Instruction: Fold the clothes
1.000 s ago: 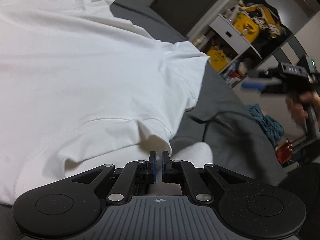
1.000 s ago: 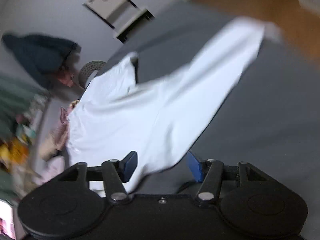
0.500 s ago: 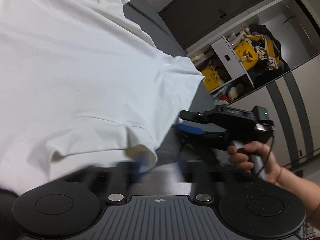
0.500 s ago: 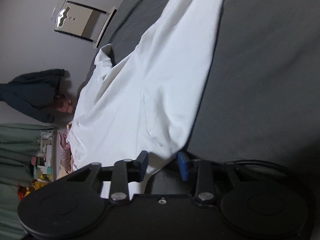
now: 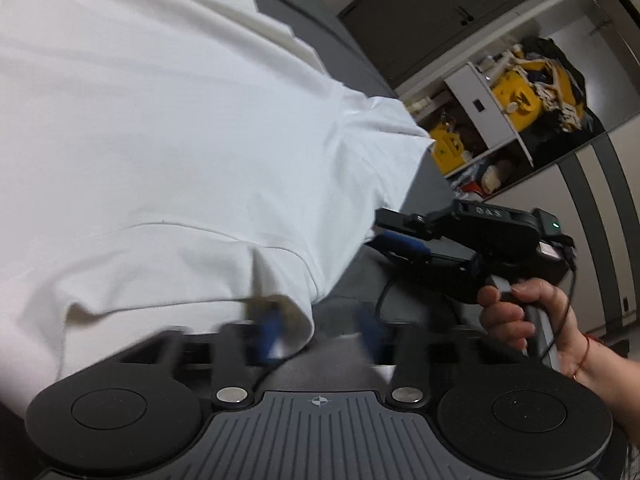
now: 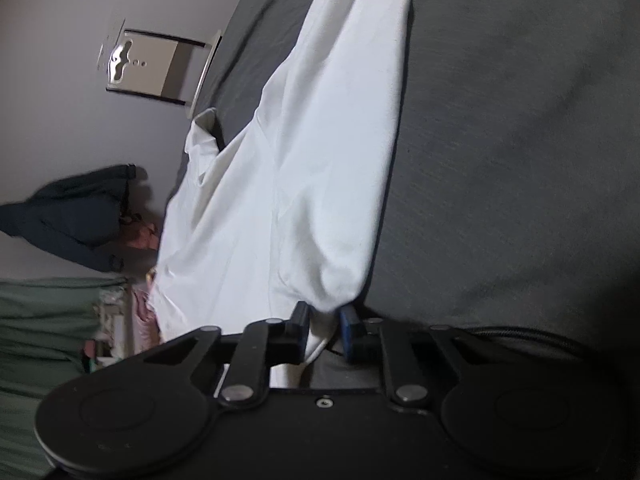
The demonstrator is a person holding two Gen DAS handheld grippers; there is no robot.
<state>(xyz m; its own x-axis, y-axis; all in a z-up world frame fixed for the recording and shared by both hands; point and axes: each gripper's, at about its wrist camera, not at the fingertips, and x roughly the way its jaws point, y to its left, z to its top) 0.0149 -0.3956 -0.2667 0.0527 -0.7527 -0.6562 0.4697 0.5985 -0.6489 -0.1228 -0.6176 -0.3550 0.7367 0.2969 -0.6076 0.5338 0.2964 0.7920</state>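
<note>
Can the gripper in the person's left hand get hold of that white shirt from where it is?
Probably yes. The left gripper is open, its fingers blurred, and a fold of the white shirt hangs right at one finger. Nothing lies between them.

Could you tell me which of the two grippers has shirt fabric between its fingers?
The right gripper: a corner of the white shirt sits between its fingers. The left gripper is spread open.

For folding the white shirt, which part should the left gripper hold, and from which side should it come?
Probably the loose hem corner of the white shirt just ahead of the open left gripper. Come in low from the near edge: the cloth curls up there, so one of the fingers can slide under it.
</note>
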